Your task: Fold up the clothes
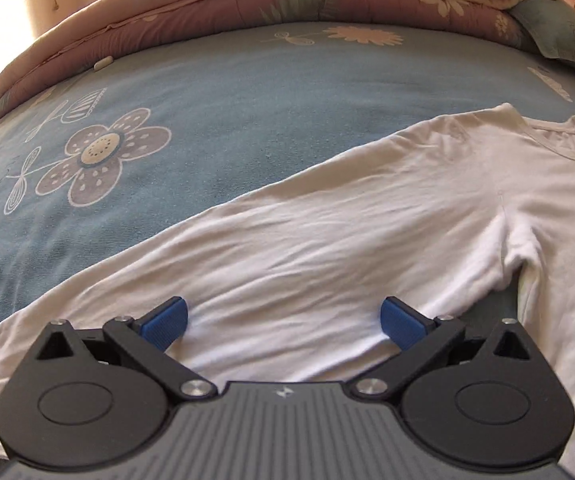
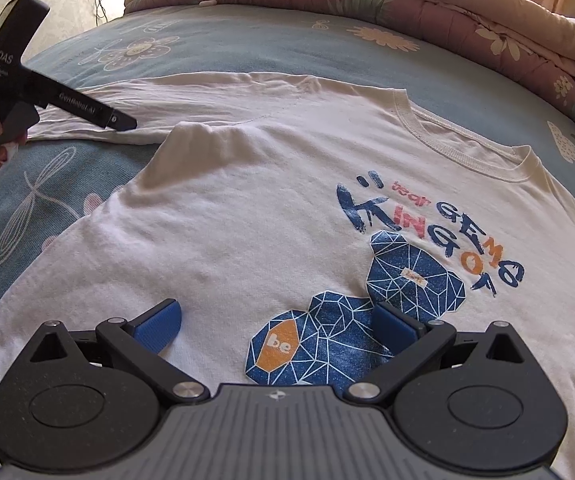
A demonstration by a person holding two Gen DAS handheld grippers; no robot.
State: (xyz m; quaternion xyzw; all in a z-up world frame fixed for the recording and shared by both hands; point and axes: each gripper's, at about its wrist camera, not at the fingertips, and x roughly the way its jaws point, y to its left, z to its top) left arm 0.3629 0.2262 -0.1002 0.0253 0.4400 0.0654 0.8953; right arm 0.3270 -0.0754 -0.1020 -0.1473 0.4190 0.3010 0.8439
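White shirt [image 2: 271, 200] flat on bed [image 1: 215, 120]; its long sleeve [image 1: 287, 240] runs leftward beneath left hand-held gripper [image 1: 283, 322], nearer, released; right hand-held gripper [image 2: 277, 328] released over chest.

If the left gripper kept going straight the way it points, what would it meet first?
Most likely the sleeve of the white shirt: the open left gripper points along it, low over the cloth. Beyond lies the blue bedsheet. Height above the cloth is unclear.
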